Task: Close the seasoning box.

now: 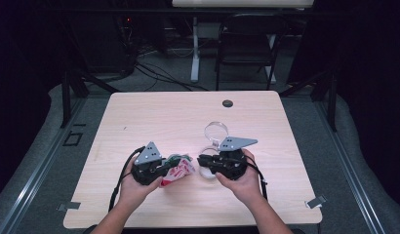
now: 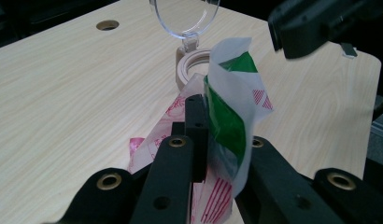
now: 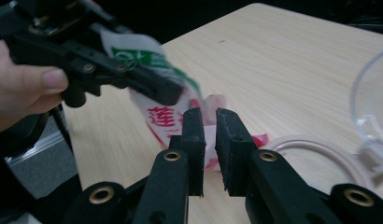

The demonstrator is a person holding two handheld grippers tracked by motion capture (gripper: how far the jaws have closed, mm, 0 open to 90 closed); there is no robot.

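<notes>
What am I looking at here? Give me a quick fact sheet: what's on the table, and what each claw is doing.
Surface: pale wooden table
Main item: crinkly white plastic packet with red and green print
Left claw: shut on the packet, lifting its top
Right claw: narrow gap between its jaws, packet edge just beyond the tips, no grip visible
Nearby: clear plastic jar with open hinged lid, lying beside the packet

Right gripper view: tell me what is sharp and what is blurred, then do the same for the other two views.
Right gripper view: its own tongs sharp, the packet and left tongs smeared by motion blur. Left gripper view: green-and-white packet crisp, near jaw bases soft, the clear lid catches glare. High view: the table evenly lit, surroundings dark, detail coarse.
</notes>
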